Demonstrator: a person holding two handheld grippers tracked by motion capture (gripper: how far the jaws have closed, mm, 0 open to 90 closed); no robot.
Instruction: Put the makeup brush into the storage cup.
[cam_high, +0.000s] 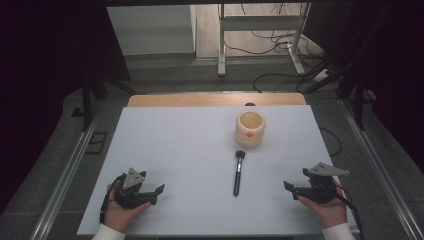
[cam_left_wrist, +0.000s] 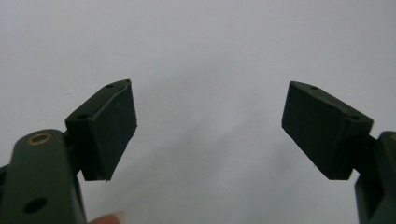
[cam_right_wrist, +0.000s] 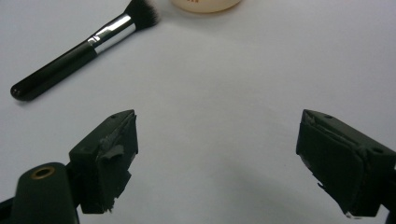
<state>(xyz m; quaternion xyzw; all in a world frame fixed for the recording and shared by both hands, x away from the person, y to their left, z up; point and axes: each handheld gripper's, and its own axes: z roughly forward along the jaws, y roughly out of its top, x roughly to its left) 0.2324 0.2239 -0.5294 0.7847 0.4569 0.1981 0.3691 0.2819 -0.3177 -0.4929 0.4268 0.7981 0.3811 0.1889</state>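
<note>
In the high view, a makeup brush (cam_high: 238, 173) lay on the white tabletop (cam_high: 180, 150), bristles pointing toward a cream-coloured cup (cam_high: 250, 128) standing just beyond it. The left gripper (cam_high: 156, 192) rested near the front left edge, well apart from the brush, and the right gripper (cam_high: 289, 187) sat near the front right, closer to the brush handle but not touching it. In the left gripper view, the left gripper (cam_left_wrist: 210, 128) had its jaws spread wide with only bare tabletop between them. In the right gripper view, the right gripper (cam_right_wrist: 217, 161) also stood wide open and empty, with the brush (cam_right_wrist: 79, 51) lying ahead to the left and the cup's base (cam_right_wrist: 205, 4) at the top edge.
</note>
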